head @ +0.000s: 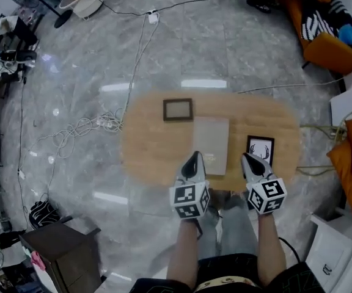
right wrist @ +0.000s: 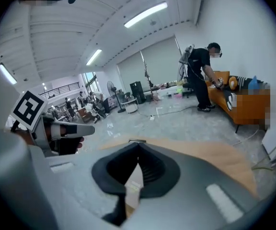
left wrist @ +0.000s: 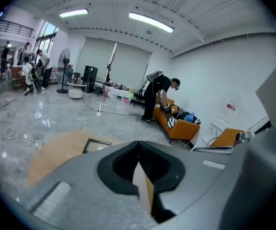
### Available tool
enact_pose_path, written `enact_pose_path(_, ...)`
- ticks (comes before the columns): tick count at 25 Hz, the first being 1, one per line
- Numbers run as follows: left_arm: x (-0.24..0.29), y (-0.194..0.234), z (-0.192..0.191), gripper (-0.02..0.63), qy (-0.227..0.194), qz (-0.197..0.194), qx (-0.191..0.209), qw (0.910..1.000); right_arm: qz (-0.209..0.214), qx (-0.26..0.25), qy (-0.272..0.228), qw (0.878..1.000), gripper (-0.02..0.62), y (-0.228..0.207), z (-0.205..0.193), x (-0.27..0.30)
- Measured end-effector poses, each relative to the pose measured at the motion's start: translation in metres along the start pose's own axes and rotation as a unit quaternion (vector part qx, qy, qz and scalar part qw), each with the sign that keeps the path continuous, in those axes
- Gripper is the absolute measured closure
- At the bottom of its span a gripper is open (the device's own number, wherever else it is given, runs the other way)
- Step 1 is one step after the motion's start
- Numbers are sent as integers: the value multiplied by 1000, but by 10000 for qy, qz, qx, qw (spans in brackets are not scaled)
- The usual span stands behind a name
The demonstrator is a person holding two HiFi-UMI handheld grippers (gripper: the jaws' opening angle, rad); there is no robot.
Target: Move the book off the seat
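left tool (head: 194, 157), right tool (head: 248, 159) closed near book (head: 211, 140)

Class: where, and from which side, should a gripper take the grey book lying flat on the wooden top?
Probably its near short edge, from the person's side: the book lies flat and thin, and a framed picture crowds its right side.

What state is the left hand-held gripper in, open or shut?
Shut. On the left hand-held gripper the jaws meet tip to tip in its own view, nothing between them.
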State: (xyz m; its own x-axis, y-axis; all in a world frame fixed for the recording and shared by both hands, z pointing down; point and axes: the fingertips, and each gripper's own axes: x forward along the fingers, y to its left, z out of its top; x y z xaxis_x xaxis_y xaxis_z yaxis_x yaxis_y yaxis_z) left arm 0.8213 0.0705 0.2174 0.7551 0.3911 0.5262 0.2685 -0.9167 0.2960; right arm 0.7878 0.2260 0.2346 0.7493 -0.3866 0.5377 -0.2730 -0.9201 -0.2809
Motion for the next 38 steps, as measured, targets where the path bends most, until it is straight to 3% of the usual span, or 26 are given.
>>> enact_pose_path(6, -49, -13, 94, 595, -821, 224, 805, 9931, -105, -111, -926, 9956, 592, 29, 93, -35)
enact_pose_path(13, -99, -27, 182, 595, -1819, 246, 1019, 9777, -290, -511, -1712, 9835, 592, 53, 178, -71)
enact_pose_path(19, -124, -38, 240, 595, -2473, 92, 1097, 9627, -323, -912, -2461, 9644, 592, 62, 257, -112)
enact_pose_path(27, -138, -51, 272, 595, -2905, 130, 1381, 9468, -544, -1250, -2791, 9505, 592, 59, 288, -132)
enact_pose_path(38, -139, -42, 286, 595, -2966, 93, 1550, 9423, -755, -1366, -2979, 9418, 592, 66, 302, -129)
